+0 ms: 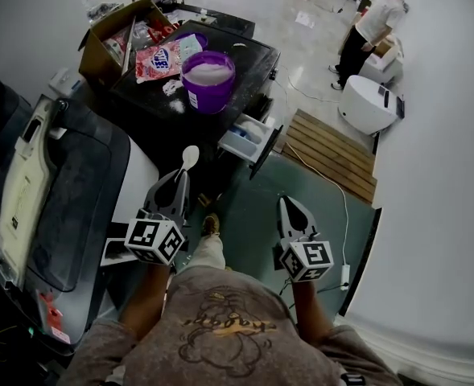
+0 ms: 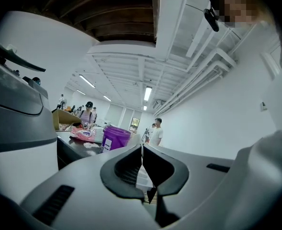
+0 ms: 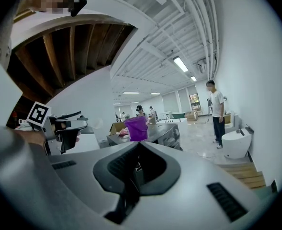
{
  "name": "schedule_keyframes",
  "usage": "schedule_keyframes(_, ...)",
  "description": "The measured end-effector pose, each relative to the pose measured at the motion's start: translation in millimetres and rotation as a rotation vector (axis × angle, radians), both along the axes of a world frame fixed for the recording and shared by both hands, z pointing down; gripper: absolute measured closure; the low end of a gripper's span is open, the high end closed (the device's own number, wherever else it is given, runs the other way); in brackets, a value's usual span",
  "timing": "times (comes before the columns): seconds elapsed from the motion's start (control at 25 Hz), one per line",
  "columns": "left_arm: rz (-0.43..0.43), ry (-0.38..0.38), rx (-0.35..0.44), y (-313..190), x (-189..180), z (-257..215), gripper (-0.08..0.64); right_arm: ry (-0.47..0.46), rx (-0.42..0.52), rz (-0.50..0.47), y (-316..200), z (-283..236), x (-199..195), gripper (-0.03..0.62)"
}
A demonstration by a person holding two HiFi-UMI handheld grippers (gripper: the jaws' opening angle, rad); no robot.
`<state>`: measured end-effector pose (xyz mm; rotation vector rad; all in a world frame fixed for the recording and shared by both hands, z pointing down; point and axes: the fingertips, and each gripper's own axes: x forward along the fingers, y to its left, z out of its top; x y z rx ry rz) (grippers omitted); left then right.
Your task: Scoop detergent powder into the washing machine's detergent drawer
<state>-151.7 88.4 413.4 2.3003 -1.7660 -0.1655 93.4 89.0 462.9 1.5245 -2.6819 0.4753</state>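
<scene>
A grey-green floor (image 1: 249, 203) is seen underfoot, w/ paler polished floor farther off and a slatted wood pallet (image 1: 331, 153) at the right. White walls and strip lights (image 2: 147, 93) are shown in the gripper views. The black top of the washing machine (image 1: 253, 55) is used as the worktop: a purple tub (image 1: 208, 87) of white detergent powder (image 1: 208, 72), a pink-and-white bag (image 1: 158, 59) and an open cardboard box (image 1: 100, 43) are set on it. The detergent drawer (image 1: 249, 139) is pulled open at the machine's front, below the tub. Print on the bag and on the tub's white label can't be read; black-and-white square markers are carried on both cubes. The left gripper (image 1: 184, 175) is clenched on the handle of a white scoop (image 1: 190, 157), held left of the drawer and apart from it. The right gripper (image 1: 286, 203) is held over the floor, jaws pressed together w/ nothing between.
</scene>
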Motion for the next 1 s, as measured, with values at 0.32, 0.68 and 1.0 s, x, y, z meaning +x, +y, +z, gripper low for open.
schedule_keyframes(0.32, -0.006, 0.026, 0.005, -58.7, -12.3, -1.6, 0.535, 0.000, 0.005, -0.002, -60.2, -2.7, -15.1, 0.589)
schedule_keyframes(0.68, 0.001, 0.036, 0.011, -138.7, -33.5, -21.5, 0.535, 0.024, 0.017, -0.002, -141.6, -8.3, -35.1, 0.591)
schedule_keyframes(1.0, 0.019, 0.066, -0.008, -187.9, -49.3, -22.7, 0.535, 0.031, 0.008, 0.025, -195.3, -16.1, -55.3, 0.589)
